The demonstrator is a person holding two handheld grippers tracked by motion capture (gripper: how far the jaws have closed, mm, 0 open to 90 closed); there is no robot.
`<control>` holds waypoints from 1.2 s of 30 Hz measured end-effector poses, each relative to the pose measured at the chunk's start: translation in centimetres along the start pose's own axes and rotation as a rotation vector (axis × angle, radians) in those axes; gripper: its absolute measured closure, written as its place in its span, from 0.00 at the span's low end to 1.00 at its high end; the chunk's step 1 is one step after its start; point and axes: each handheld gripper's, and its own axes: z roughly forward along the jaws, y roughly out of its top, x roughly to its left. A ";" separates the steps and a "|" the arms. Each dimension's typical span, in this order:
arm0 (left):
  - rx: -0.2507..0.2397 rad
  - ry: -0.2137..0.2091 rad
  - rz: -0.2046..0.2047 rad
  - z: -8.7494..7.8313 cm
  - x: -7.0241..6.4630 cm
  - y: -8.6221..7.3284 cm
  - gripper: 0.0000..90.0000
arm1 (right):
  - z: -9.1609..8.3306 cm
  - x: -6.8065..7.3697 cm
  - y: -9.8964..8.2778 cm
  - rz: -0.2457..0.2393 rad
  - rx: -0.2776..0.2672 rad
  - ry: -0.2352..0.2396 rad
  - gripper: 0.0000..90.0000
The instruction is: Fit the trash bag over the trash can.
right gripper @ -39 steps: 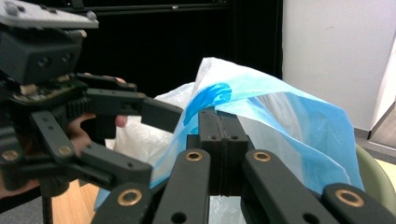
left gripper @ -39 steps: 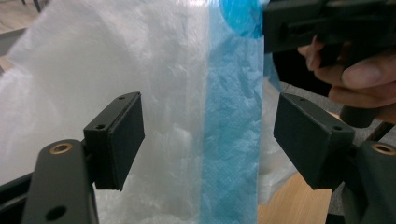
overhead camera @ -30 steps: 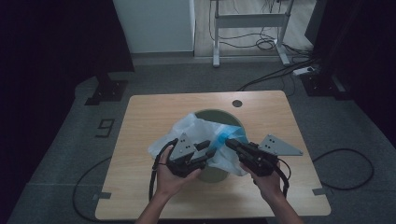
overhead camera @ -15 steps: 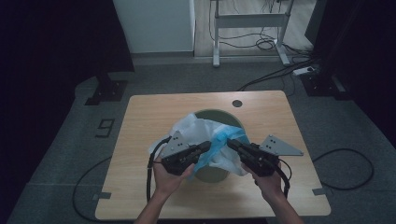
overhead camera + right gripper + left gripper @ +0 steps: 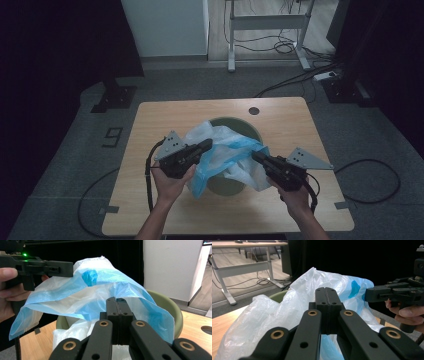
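A thin white plastic bag with a blue rim (image 5: 226, 150) is draped over a round olive-green bin (image 5: 251, 131) on the wooden table (image 5: 160, 117). My left gripper (image 5: 206, 145) is at the bag's left side, its jaws pressed together on the bag's edge. My right gripper (image 5: 256, 156) is shut on the blue rim at the right. The rim stretches between the two. In the left gripper view the closed tips (image 5: 327, 290) lie against the bag (image 5: 292, 300). In the right gripper view the tips (image 5: 117, 300) pinch the blue rim (image 5: 62, 293) in front of the bin (image 5: 168, 305).
A round cable hole (image 5: 254, 110) sits in the table's far edge. Beyond the table stand a white desk frame (image 5: 265, 22) and floor cables (image 5: 300, 80). A black cable (image 5: 372, 180) loops on the carpet at right.
My left gripper has lifted and moved away from me, pulling the bag's left edge up. The bag mouth is spread wider. The right gripper has stayed put.
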 end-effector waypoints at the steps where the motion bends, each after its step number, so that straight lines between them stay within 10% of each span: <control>1: 0.000 0.013 0.008 -0.1 0.0 0.0 1.00 | -0.1 0.0 -0.1 -0.001 0.000 -0.001 0.99; 8: 0.020 -0.003 0.006 -0.4 0.6 -0.3 1.00 | -0.7 -0.5 -0.7 0.012 0.005 -0.013 0.99; 19: 0.086 -0.043 0.092 1.8 -1.3 -0.4 0.43 | -0.4 -0.1 -0.5 0.006 0.002 -0.002 0.99; 22: 0.130 0.005 0.102 2.4 -1.5 -0.7 0.64 | -0.4 0.0 -0.3 0.005 0.000 -0.002 0.99; 26: 0.134 -0.034 0.058 2.7 -0.9 -0.6 0.99 | -0.3 -0.1 -0.3 0.001 0.006 -0.006 0.99; 36: -0.003 -0.011 -0.077 2.1 2.5 0.4 1.00 | -0.8 -1.8 -0.3 0.019 0.014 -0.049 0.99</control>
